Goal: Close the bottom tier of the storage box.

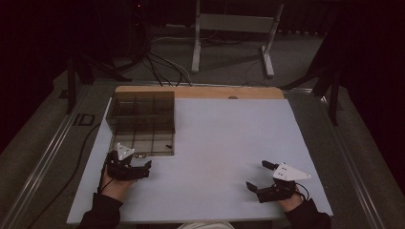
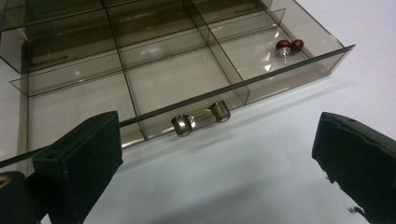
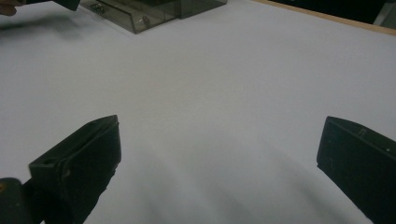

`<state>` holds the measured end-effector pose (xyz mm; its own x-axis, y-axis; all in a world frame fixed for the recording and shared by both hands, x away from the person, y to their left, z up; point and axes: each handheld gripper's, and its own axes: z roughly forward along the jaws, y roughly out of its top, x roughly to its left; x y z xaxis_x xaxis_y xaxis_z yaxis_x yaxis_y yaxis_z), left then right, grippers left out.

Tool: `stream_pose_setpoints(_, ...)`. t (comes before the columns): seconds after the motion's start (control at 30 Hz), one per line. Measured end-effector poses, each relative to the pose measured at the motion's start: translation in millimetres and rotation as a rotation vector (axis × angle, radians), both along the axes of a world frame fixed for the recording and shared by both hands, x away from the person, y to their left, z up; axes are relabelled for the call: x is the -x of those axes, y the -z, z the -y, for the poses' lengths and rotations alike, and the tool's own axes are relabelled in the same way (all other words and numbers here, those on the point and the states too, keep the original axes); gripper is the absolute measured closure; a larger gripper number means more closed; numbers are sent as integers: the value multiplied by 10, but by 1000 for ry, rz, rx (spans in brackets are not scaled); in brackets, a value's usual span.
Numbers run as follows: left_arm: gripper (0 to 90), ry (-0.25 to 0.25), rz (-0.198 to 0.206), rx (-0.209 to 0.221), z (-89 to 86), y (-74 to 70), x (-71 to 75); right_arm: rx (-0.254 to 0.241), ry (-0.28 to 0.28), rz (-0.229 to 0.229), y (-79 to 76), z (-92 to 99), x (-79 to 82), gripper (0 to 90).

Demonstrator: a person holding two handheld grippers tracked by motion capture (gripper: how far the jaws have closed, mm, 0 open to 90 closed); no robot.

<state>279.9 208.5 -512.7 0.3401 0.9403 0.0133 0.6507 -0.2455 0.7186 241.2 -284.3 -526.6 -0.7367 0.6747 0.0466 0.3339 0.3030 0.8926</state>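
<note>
Plainly, with the left hand-held gripper spread wide just short of the small metal handle on the pulled-out smoky drawer, a crooked pinch could slip off and jolt the two red beads in its corner compartment.

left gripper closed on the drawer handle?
No: in the left gripper view the left gripper stands wide open, short of the handle, touching nothing.

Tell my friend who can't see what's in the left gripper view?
A smoky see-through drawer with compartments lies open on the white table, two red beads in its right front compartment. The left gripper has its jaws wide open near the drawer's small metal handle.
</note>
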Motion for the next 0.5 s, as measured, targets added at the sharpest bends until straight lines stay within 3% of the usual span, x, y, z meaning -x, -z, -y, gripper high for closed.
stream_pose_setpoints(0.3, 31, -7, -7, 5, -44, -5, 17, 0, -1, 0, 6, 2, -4, 1)
stream_pose_setpoints(0.5, 66, 24, -18, 0, -50, -6, 19, 1, -7, -5, 9, -16, -7, 1)
